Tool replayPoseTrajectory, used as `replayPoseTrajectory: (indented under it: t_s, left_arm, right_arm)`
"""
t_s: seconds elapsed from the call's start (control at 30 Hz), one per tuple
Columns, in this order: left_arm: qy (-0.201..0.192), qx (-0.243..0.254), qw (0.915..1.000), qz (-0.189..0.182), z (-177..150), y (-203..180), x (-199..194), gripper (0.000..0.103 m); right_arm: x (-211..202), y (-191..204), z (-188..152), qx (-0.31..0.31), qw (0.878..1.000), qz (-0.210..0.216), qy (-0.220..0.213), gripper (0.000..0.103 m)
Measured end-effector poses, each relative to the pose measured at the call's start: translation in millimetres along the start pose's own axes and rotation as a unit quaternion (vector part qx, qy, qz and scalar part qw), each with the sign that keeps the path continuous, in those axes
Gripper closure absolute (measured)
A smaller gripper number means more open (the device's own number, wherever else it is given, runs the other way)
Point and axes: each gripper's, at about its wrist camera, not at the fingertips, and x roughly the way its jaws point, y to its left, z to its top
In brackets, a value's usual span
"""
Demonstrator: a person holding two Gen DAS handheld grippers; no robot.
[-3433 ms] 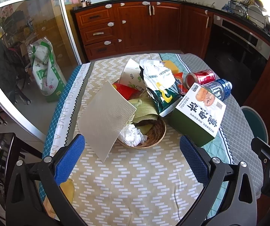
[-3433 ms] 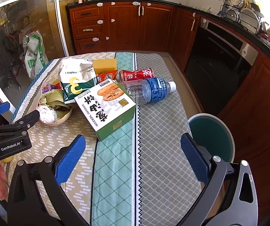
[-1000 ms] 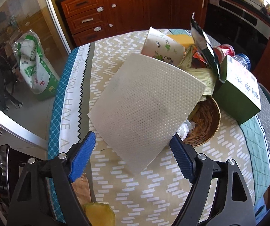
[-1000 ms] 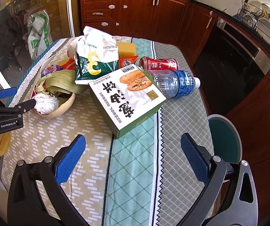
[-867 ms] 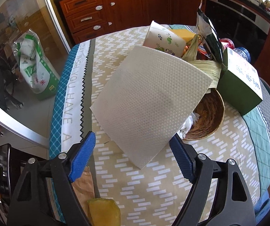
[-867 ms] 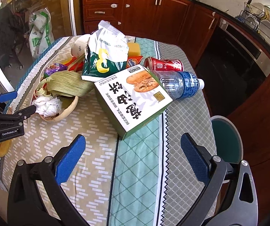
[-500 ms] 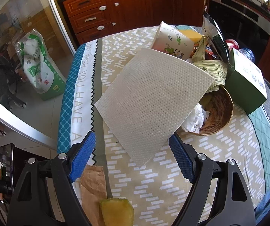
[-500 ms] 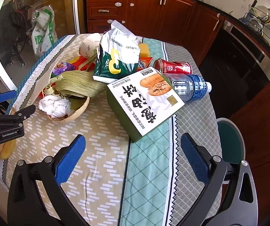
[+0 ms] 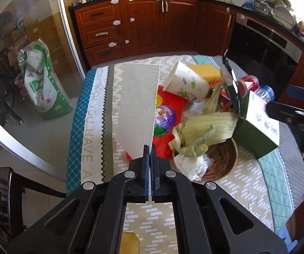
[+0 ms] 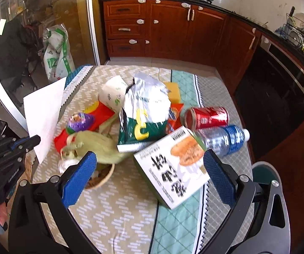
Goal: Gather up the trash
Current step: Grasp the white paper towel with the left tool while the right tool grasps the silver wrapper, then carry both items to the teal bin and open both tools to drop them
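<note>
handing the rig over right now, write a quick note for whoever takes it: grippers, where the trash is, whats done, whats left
Left gripper: jaws have just closed, shut on the corner of the paper towel sheet, which is lifted clear of the pile.
Right gripper: open, empty, hovering over the green pastry box.
On the table: wicker basket with corn husks and a crumpled tissue; paper cup, red snack packet, green chip bag, red soda can and water bottle lying on their sides.
Done: towel gripped.
Left: bin the towel, then everything else. No bin in view.
</note>
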Motion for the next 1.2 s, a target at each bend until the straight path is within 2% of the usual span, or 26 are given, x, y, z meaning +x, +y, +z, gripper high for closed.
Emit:
replayPoseTrajectory:
  t_s: [0.13,0.2,0.27,0.3,0.33,0.37,0.43,0.5,0.7,0.83,1.07,1.2]
  left_arm:
    - [-0.011,0.001,0.9997,-0.022,13.4,-5.1,-13.2,0.102]
    - [-0.012,0.001,0.9995,-0.029,16.5,-7.9,-15.9,0.102]
    - [-0.012,0.004,0.9993,-0.034,19.4,-11.0,-17.2,0.102]
    - [-0.012,0.007,0.9993,-0.034,20.6,-12.8,-17.2,0.102]
    - [-0.012,0.009,0.9994,-0.031,21.7,-14.7,-16.5,0.102]
    - [-0.011,0.010,0.9995,-0.029,22.6,-16.6,-15.8,0.102]
    - [-0.008,0.006,0.9995,-0.030,25.6,-19.0,-15.1,0.102]
    - [-0.012,0.002,0.9995,-0.029,28.2,-20.8,-18.7,0.102]
    - [-0.038,0.011,0.9988,-0.029,39.5,-31.9,-43.1,0.102]
    - [-0.043,0.013,0.9970,-0.063,44.9,-46.2,-60.2,0.102]
    - [-0.060,0.079,0.9896,-0.103,57.6,-112.5,-85.8,0.102]
    - [-0.060,0.124,0.9796,-0.146,65.3,-170.7,-91.1,0.102]
  right_arm:
    - [27.6,14.0,22.3,-0.014,1.000,0.005,0.002,0.006]
    - [43.0,15.6,26.5,-0.013,1.000,0.010,0.013,0.011]
    - [57.9,13.3,26.8,-0.009,0.999,0.016,0.032,0.029]
    - [64.1,11.9,26.3,-0.006,0.999,0.019,0.040,0.035]
    - [68.9,10.6,24.8,-0.003,0.999,0.020,0.046,0.052]
    - [71.3,8.9,23.6,0.000,0.999,0.022,0.050,0.076]
    - [68.8,3.6,22.2,0.017,0.998,0.041,0.050,0.087]
    - [55.1,2.4,22.6,0.016,0.998,0.047,0.030,0.097]
    - [2.0,-2.8,29.8,0.005,0.998,0.064,-0.022,0.098]
    - [-28.7,-21.6,26.4,0.015,0.997,0.061,-0.040,0.098]
    - [-74.1,-95.2,-13.6,0.051,0.997,0.017,-0.051,0.098]
    - [-91.1,-152.2,-48.1,0.081,0.995,-0.025,-0.043,0.097]
